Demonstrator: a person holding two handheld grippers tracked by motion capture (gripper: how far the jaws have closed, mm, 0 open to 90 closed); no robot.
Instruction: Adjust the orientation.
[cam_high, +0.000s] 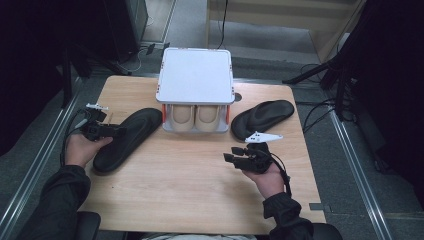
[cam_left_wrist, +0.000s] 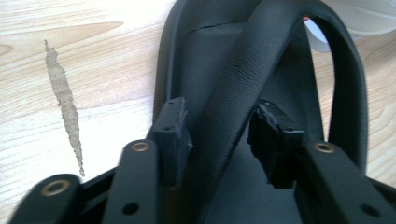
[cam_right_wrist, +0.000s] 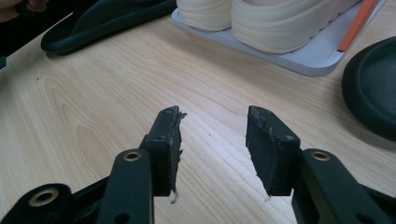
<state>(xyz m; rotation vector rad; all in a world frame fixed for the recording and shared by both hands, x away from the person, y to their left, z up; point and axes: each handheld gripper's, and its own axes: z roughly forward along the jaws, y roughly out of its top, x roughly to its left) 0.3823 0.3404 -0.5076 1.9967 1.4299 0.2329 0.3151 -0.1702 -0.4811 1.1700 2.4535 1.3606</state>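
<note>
Sitting at the back middle of the wooden table (cam_high: 200, 170) is a small white shoe rack (cam_high: 196, 75) with orange side posts, and on its lower shelf a pair of cream shoes (cam_high: 195, 117) stands side by side, rounded ends facing the person.

Over to the left sandal (cam_high: 127, 138): black, flat-soled, long axis running diagonally, one end near the rack's left corner, the other down toward the person's left hand. Matte rubbery look, with a textured strap (cam_left_wrist: 243, 79) arching over the footbed.

The left gripper (cam_high: 102, 131) is at that sandal's left edge, and its own view has the strap running right between the two jaws, the pads (cam_left_wrist: 173, 135) either side of it, part open; whether they actually press it, I cannot tell.

On the other side, the right sandal (cam_high: 262, 118) lies diagonally too, one end near the rack's right corner, the other angled toward the table's far right.

The right gripper (cam_high: 240, 156) hovers over bare wood in front of it, jaws apart, nothing between them.
</note>
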